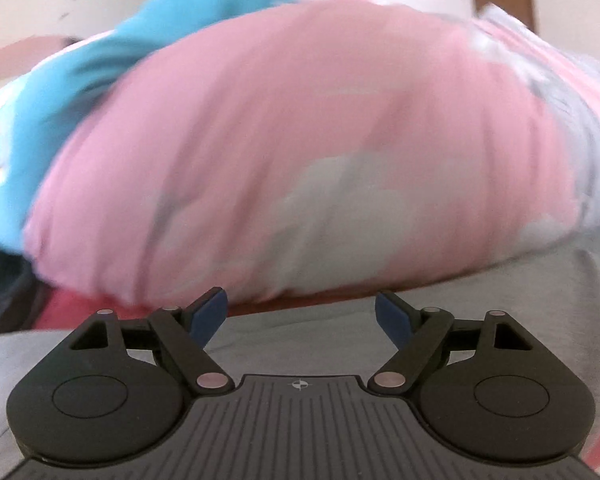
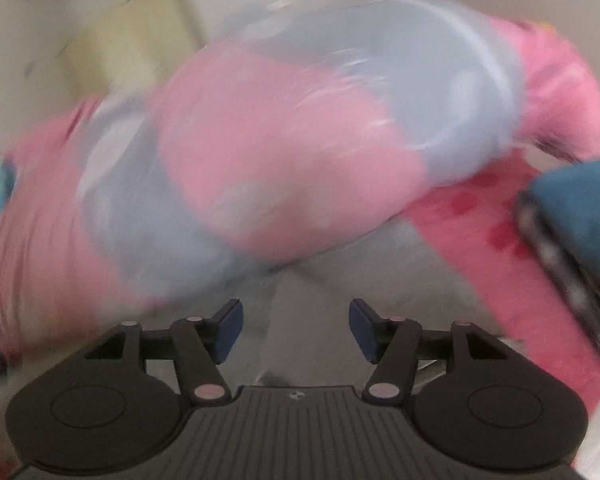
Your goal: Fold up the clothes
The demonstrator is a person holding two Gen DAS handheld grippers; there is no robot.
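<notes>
Garment heap (image 1: 292, 152) behind sheet (image 1: 460, 300)

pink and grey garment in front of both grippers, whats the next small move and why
Probably bring the left hand-held gripper forward to the near edge of the pink and grey garment and pinch it. Both it and the right hand-held gripper are open and empty, and the garment lies bunched, not yet folded flat.

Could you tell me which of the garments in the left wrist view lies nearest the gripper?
The grey cloth, which runs right under the open left gripper. The pink garment and the blue one lie farther off.
</notes>
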